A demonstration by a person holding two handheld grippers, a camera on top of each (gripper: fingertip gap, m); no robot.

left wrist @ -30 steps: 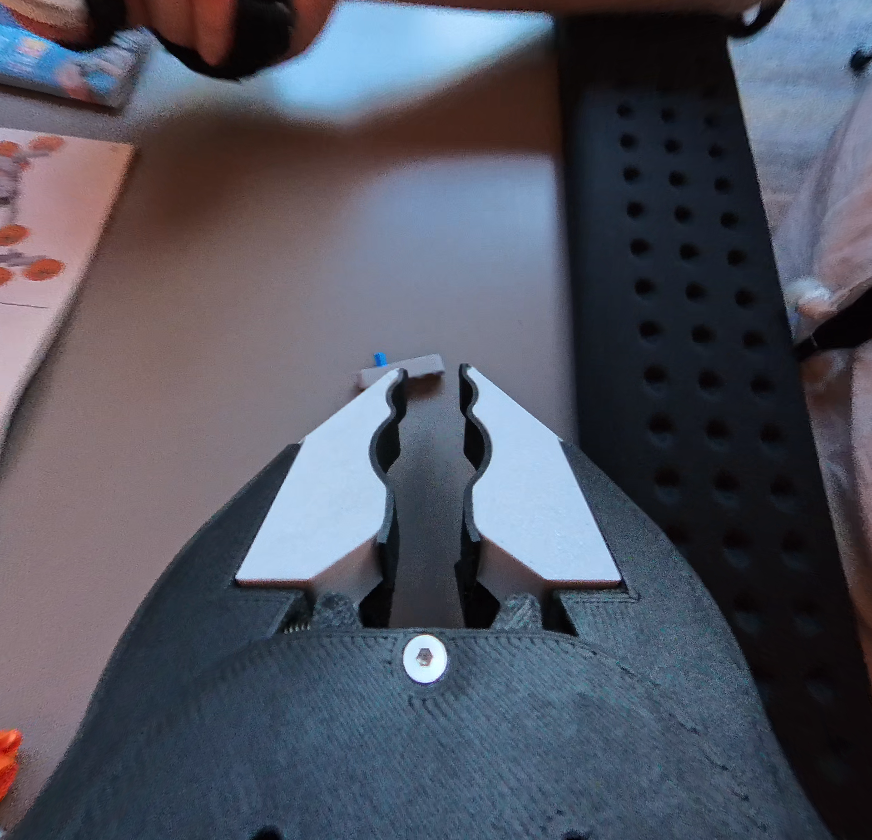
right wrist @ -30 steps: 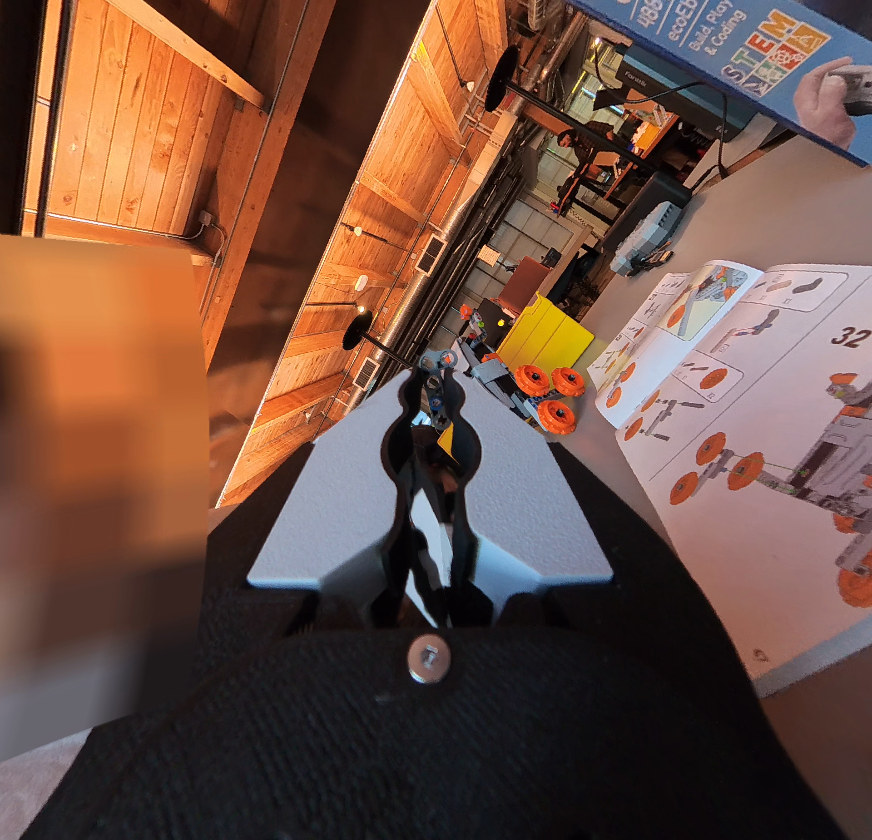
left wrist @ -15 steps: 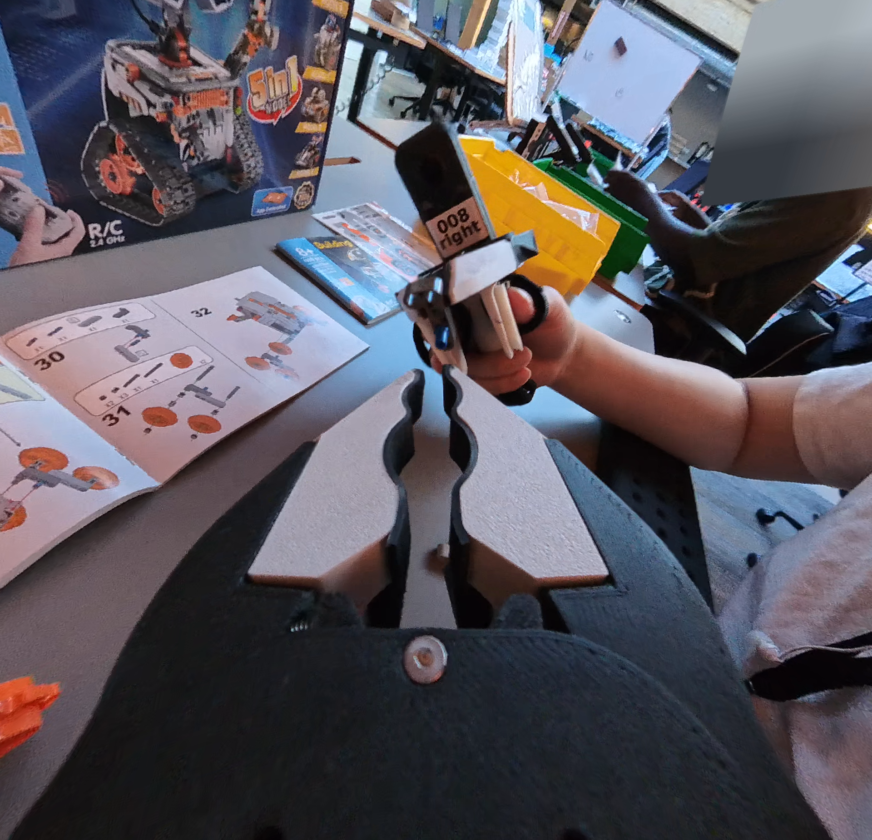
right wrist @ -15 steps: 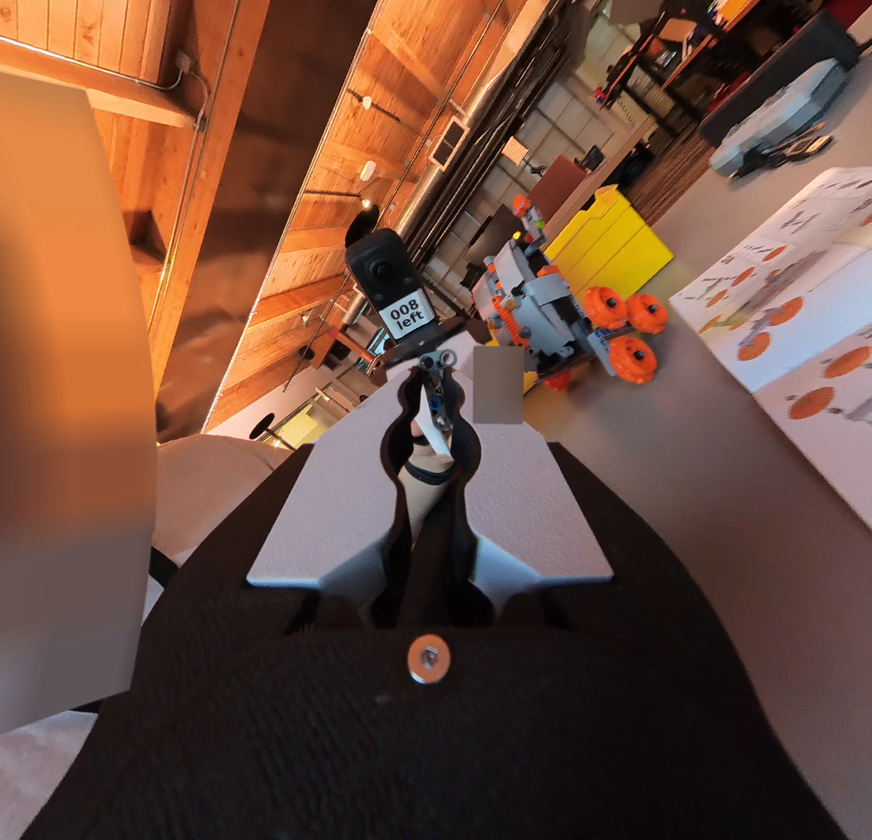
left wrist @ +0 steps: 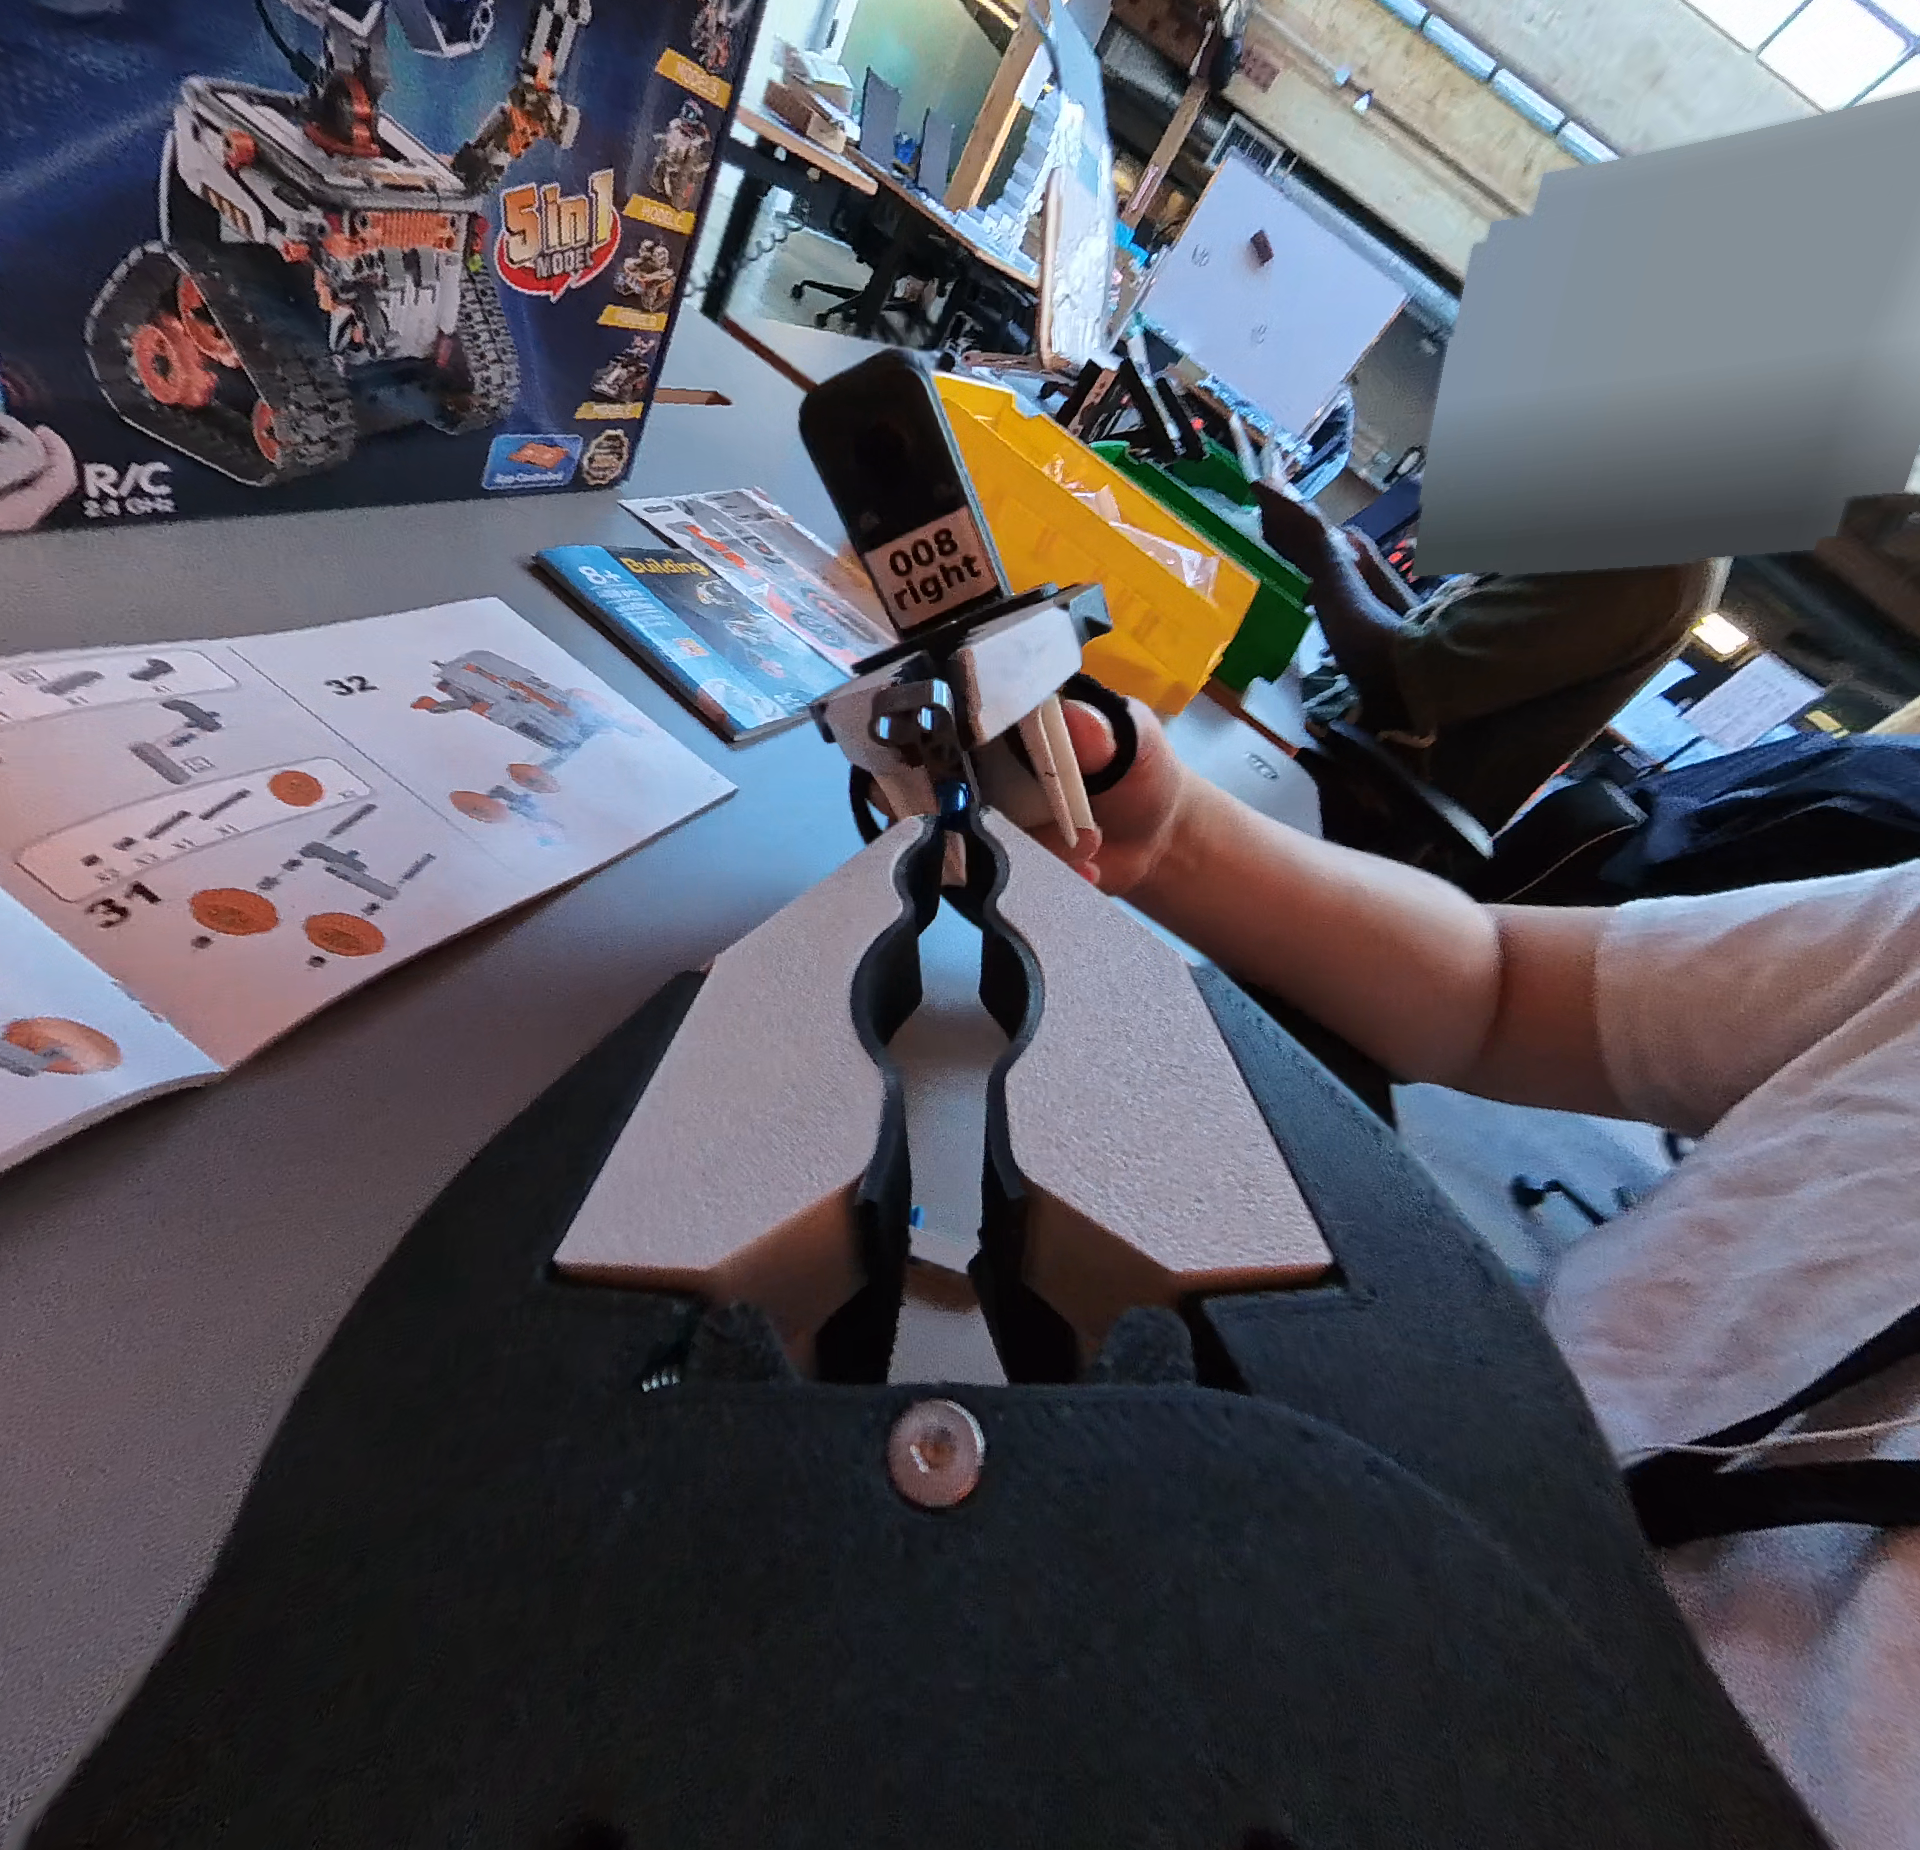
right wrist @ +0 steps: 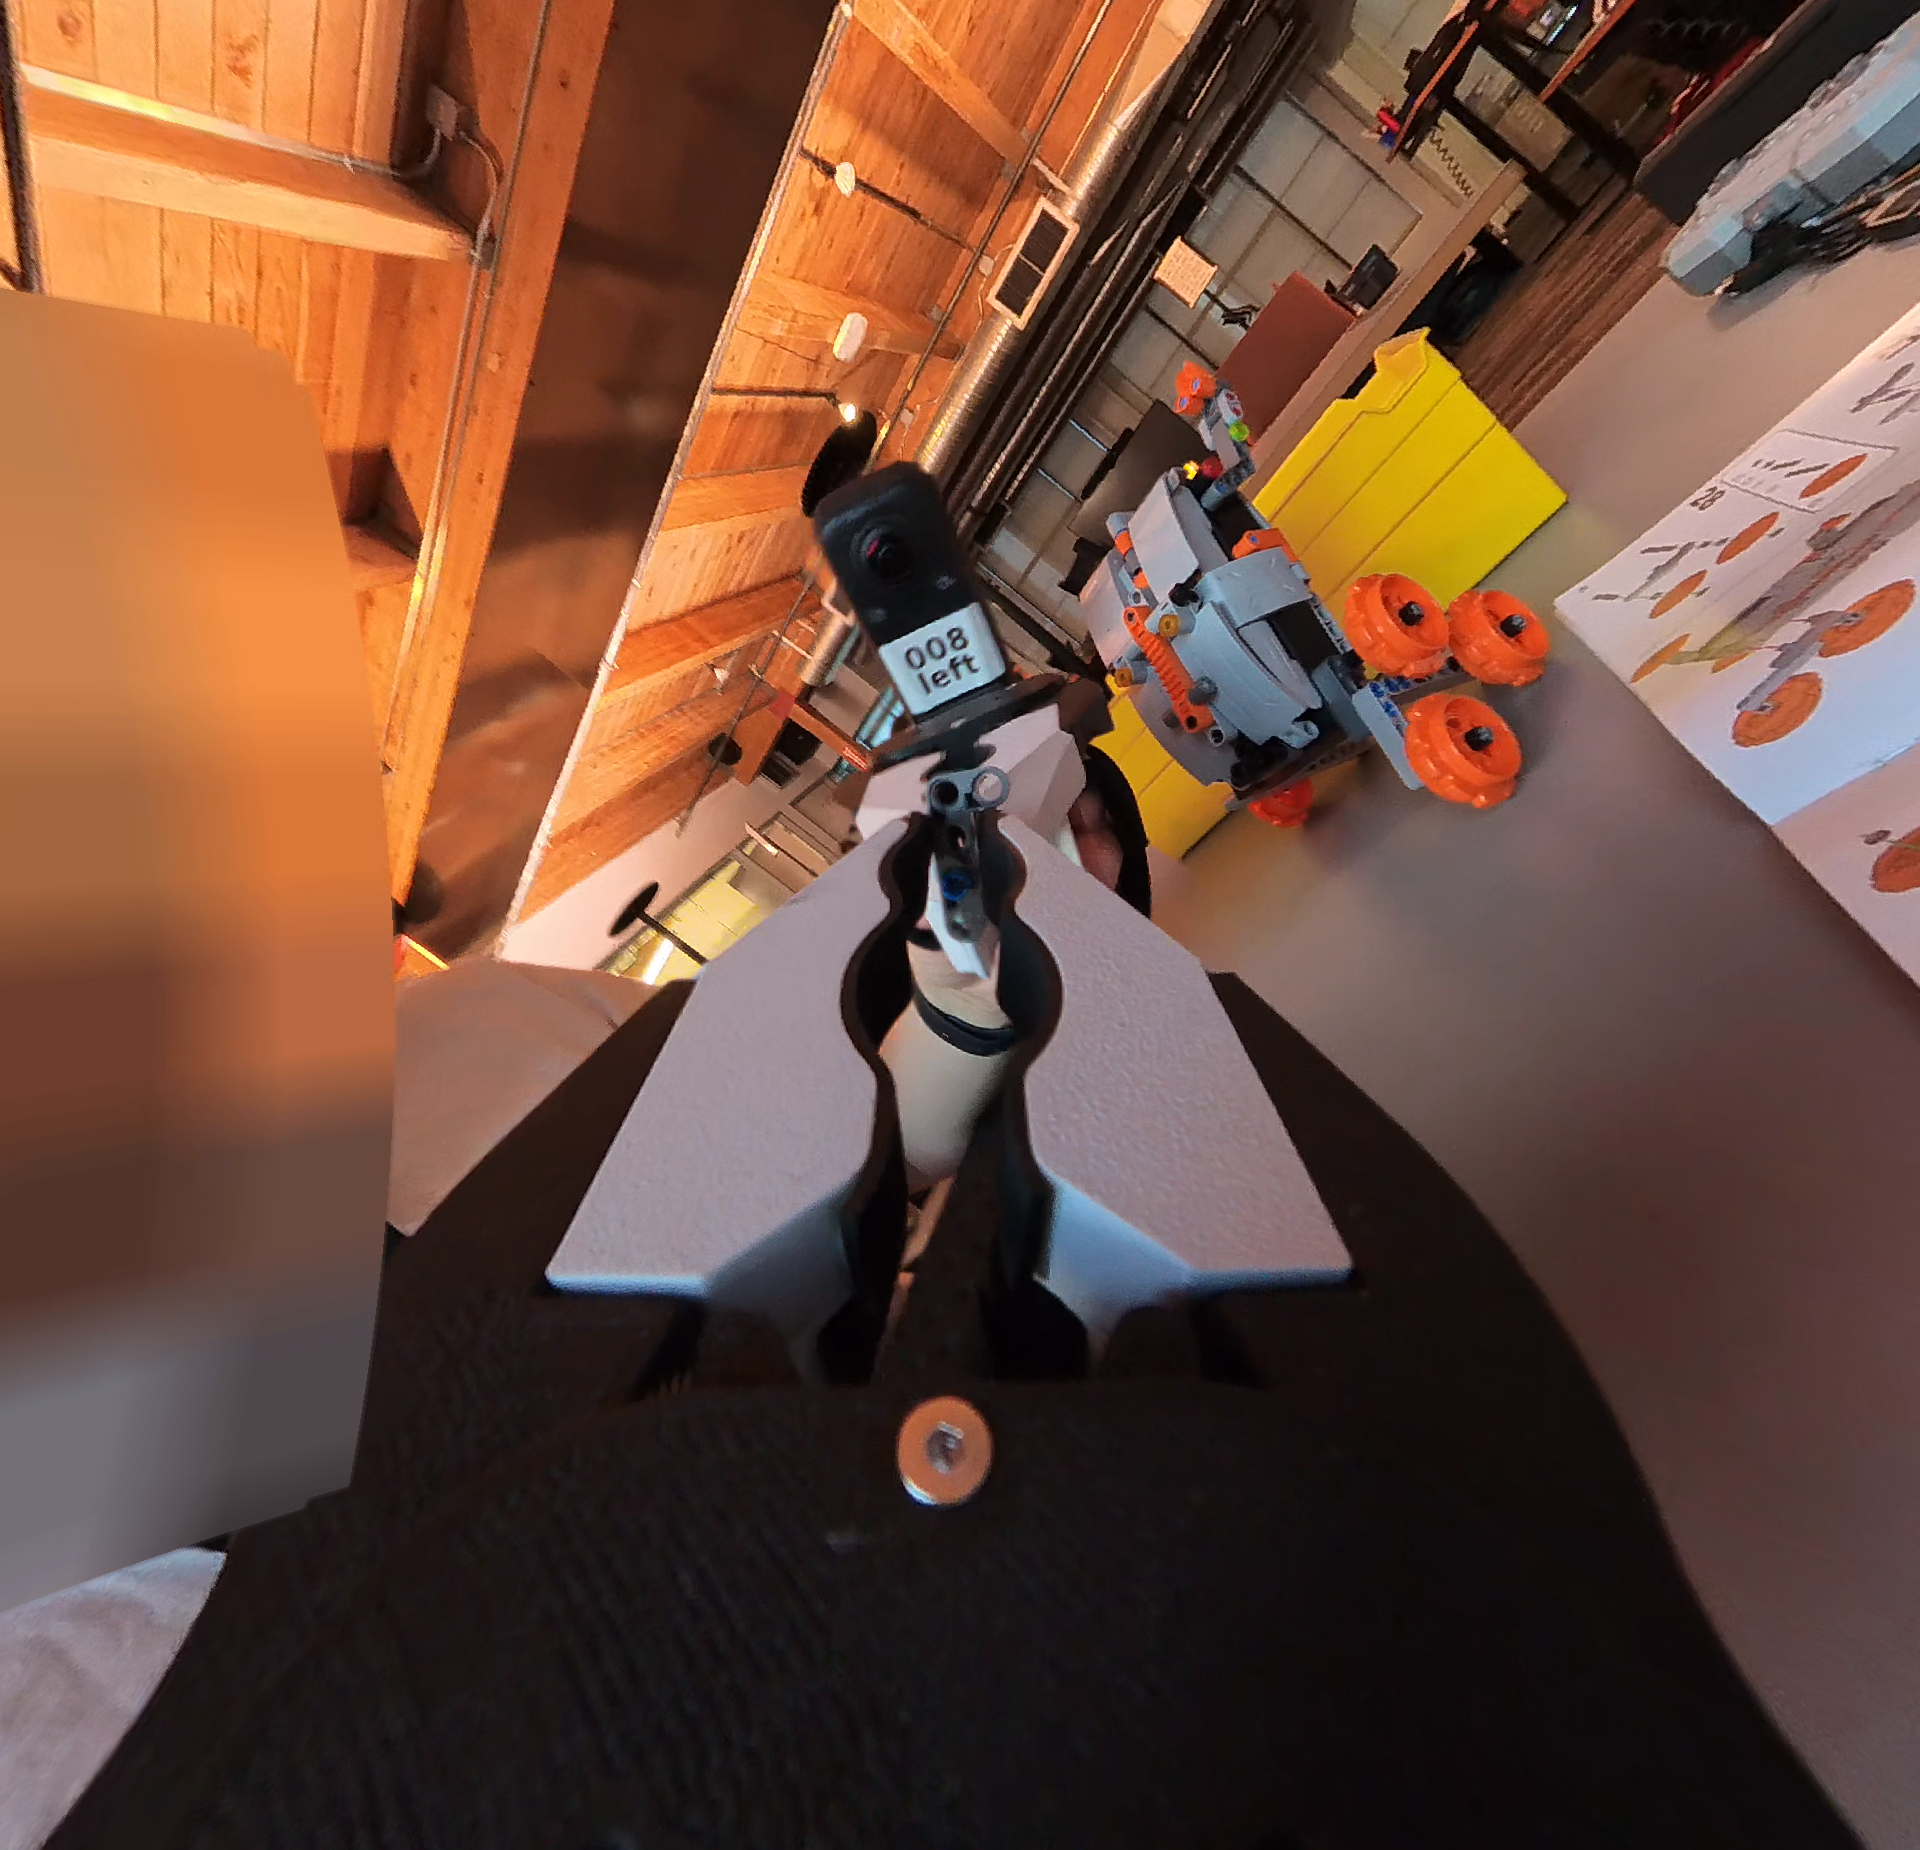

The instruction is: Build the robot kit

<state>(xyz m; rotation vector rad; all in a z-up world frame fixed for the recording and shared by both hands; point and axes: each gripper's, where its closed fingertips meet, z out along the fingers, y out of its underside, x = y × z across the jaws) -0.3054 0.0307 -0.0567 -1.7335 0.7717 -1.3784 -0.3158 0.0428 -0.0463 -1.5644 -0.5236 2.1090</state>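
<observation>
My right gripper (right wrist: 951, 844) is shut on a grey beam with holes (right wrist: 961, 813) that carries a blue pin; a pale part hangs below it. In the left wrist view it (left wrist: 914, 735) points at me, held by a hand (left wrist: 1122, 803). My left gripper (left wrist: 951, 844) is held in the air, its jaws almost shut. A small light grey piece with a blue bit (left wrist: 925, 1239) shows deep in the gap between its fingers. Its tips sit just under the blue pin (left wrist: 951, 794) of the beam. In the right wrist view the left gripper (right wrist: 966, 761) is right behind the beam.
On the grey table (left wrist: 208, 1333) lie an open instruction booklet (left wrist: 312, 813) and a blue booklet (left wrist: 707, 637), with a toy box (left wrist: 312, 221) behind. Yellow (left wrist: 1091, 553) and green (left wrist: 1262, 595) bins stand at the back. A half-built robot with orange wheels (right wrist: 1247, 637) stands farther off. Both grippers' tips are close together, under 4 cm apart.
My left gripper has risen from the table, where a grey piece lay at its tips, and closed up. Both grippers have swung to face each other and come tip to tip.
</observation>
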